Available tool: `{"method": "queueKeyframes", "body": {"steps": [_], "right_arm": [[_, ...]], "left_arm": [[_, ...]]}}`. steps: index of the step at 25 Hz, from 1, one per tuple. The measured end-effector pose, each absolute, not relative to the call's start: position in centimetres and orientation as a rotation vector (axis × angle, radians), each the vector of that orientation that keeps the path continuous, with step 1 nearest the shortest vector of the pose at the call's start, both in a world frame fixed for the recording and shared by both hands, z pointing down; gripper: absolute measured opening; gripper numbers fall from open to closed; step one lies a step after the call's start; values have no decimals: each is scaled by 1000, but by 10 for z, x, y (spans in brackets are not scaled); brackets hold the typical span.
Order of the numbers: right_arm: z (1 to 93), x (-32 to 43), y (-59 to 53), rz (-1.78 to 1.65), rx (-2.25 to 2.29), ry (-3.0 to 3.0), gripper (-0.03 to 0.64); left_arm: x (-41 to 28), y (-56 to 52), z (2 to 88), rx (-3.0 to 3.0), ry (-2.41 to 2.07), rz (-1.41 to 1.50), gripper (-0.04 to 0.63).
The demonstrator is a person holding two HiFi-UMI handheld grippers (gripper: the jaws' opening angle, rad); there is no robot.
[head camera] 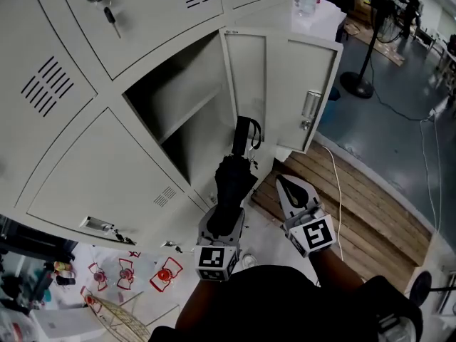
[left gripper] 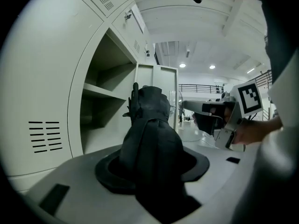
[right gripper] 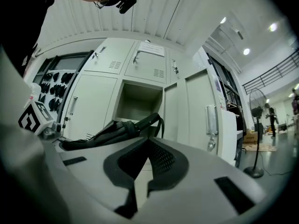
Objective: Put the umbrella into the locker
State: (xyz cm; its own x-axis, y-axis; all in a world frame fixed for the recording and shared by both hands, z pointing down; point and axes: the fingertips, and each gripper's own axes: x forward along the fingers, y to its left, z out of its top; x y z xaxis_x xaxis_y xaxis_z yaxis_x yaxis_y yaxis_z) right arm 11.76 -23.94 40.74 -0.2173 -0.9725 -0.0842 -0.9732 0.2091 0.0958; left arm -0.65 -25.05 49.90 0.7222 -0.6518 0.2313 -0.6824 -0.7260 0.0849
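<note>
Left tongs point(head camera: 224, 223) grasping folded black umbrella point(head camera: 235, 180), right tongs point(head camera: 283, 182) closed and empty, open locker compartment point(head camera: 185, 98) ahead

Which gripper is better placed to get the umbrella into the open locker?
Left: the left gripper holds the umbrella, which points at the open locker. The right gripper holds nothing.

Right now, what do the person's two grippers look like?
The left gripper and right gripper both have pale grey bodies with tapering jaws lined in black. The right gripper's pads show a mesh texture. The left cube and right cube bear black-and-white square markers. No cables show. The person wears a black top.
</note>
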Motion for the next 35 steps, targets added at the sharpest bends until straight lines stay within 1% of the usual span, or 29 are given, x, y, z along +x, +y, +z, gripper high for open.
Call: {"method": "queueKeyframes", "body": {"steps": [5, 11, 26, 35], "right_arm": [[408, 113, -265, 208, -1930, 2475, 0], [411, 107, -288, 200, -1846, 2547, 0], [418, 112, -328, 208, -1488, 2787, -1], [431, 141, -343, 160, -1398, 2840, 0]], "left_arm": [[-17, -271, 511, 2717, -1143, 336, 222], [-21, -288, 516, 2642, -1210, 324, 222], [-18, -350, 544, 2312, -1537, 387, 223], [-12, -405, 540, 2249, -1731, 563, 224]]}}
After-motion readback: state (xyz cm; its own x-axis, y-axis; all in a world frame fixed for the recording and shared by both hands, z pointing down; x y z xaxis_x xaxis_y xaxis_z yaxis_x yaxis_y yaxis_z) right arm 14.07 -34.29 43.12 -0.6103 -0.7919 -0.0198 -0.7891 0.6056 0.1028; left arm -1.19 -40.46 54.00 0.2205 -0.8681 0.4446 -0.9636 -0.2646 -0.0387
